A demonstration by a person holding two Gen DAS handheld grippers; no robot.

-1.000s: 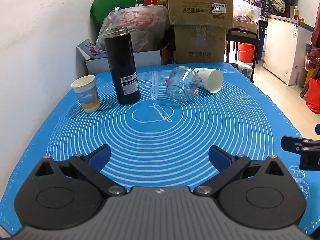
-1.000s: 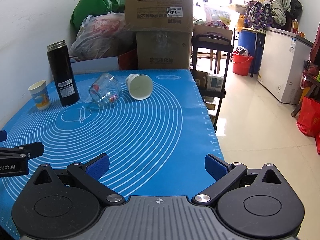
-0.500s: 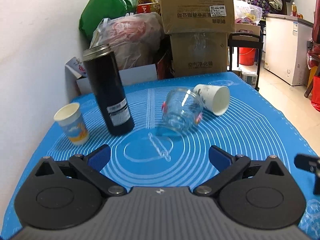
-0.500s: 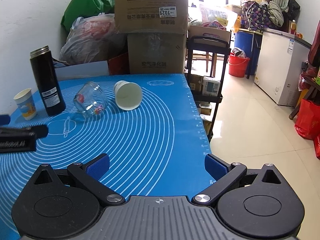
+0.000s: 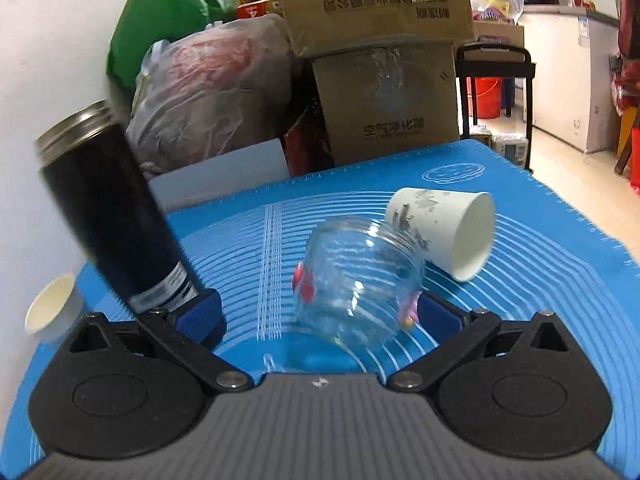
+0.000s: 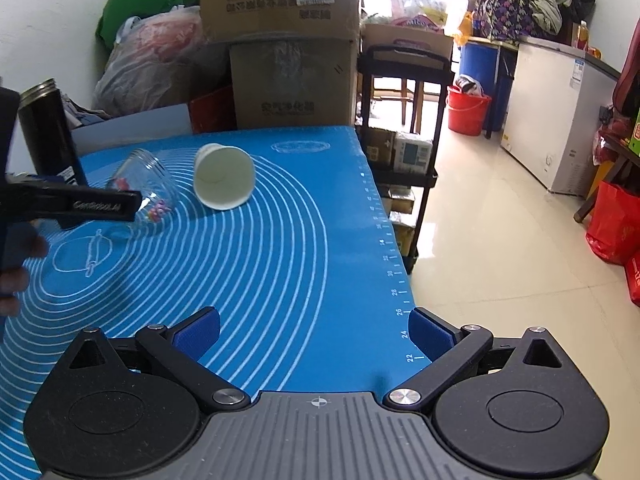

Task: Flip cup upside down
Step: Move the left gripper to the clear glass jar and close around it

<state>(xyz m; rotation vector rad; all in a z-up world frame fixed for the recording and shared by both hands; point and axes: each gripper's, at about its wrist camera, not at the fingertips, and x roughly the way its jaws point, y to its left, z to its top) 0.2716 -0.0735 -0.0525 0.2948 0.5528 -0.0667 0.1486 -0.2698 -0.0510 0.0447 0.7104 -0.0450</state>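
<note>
A clear glass jar-like cup [image 5: 356, 280] lies on its side on the blue mat [image 5: 540, 280], between the open fingers of my left gripper [image 5: 318, 314], untouched as far as I can tell. It also shows in the right wrist view [image 6: 146, 184], partly behind the left gripper's finger [image 6: 100, 206]. A white paper cup [image 5: 444, 232] lies on its side just behind it, mouth to the right; it shows in the right wrist view [image 6: 224, 178]. My right gripper [image 6: 314, 334] is open and empty over the mat's right front part.
A black thermos [image 5: 108, 216] stands left of the glass, close to my left finger. A small paper cup [image 5: 52, 308] stands upright at the far left. Boxes [image 5: 384, 64] and bags [image 5: 208, 92] pile up behind the table. The table's right edge [image 6: 400, 280] drops to the floor.
My left gripper has moved forward to the glass cup, which now sits between its fingers. The right gripper has shifted slightly right and forward. Nothing has been taken hold of.
</note>
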